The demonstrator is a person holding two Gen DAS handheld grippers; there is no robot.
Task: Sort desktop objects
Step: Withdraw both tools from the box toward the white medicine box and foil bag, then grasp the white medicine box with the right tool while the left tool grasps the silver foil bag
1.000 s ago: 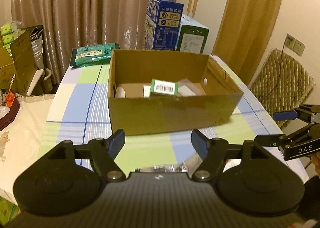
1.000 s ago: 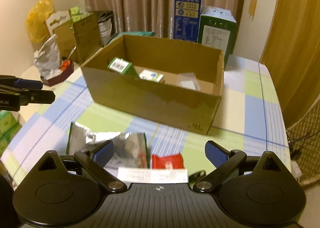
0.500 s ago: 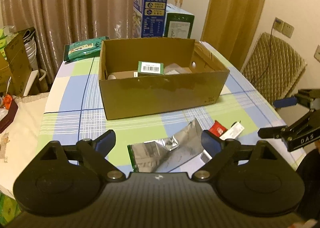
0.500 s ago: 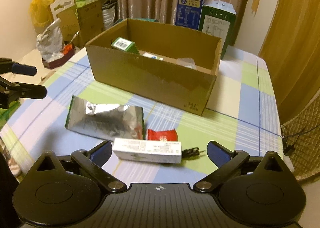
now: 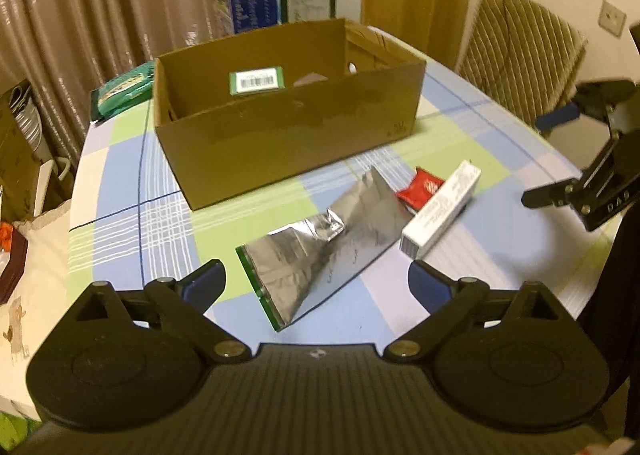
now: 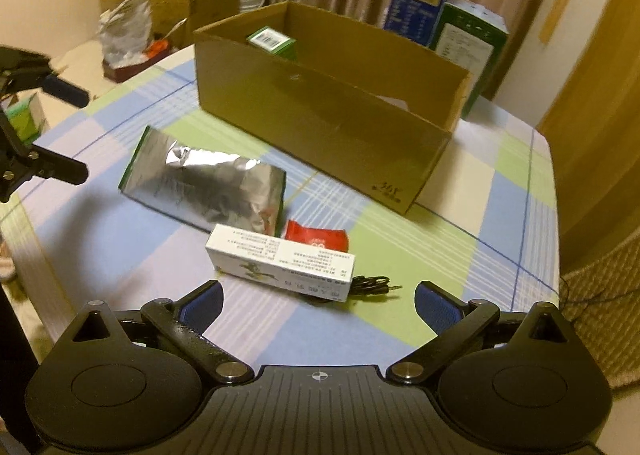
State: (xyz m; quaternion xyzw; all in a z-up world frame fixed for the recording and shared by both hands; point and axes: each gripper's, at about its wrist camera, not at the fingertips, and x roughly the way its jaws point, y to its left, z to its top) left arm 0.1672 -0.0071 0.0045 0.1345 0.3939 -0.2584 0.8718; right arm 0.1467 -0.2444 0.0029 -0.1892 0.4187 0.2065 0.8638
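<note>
In your left wrist view, the left gripper [image 5: 316, 287] has tipped down from the cardboard box [image 5: 288, 135] toward the loose items on the table [image 5: 120, 183]. Its jaws are opening, nearly as wide as they go, with nothing between them. The silver foil pouch [image 5: 324, 243] now lies just ahead of them, near the table's front edge — a second ago it was barely in sight. Beside it lie the white carton [image 5: 440, 215] and the red sachet [image 5: 422, 189], with the right gripper [image 5: 548, 159] off to the right, near that edge.

In your right wrist view, the right gripper [image 6: 318, 301] is spread wide and empty too, and it has dropped the same way: the white carton [image 6: 280, 263] is now just beyond its fingertips, a black cable [image 6: 372, 285] at the carton's end. The green box [image 6: 272, 41] already sits in the cardboard box [image 6: 320, 111] at mid-table.

Both hands look committed to a fresh pick — pouch for the left, carton for the right, I'd judge.
</note>
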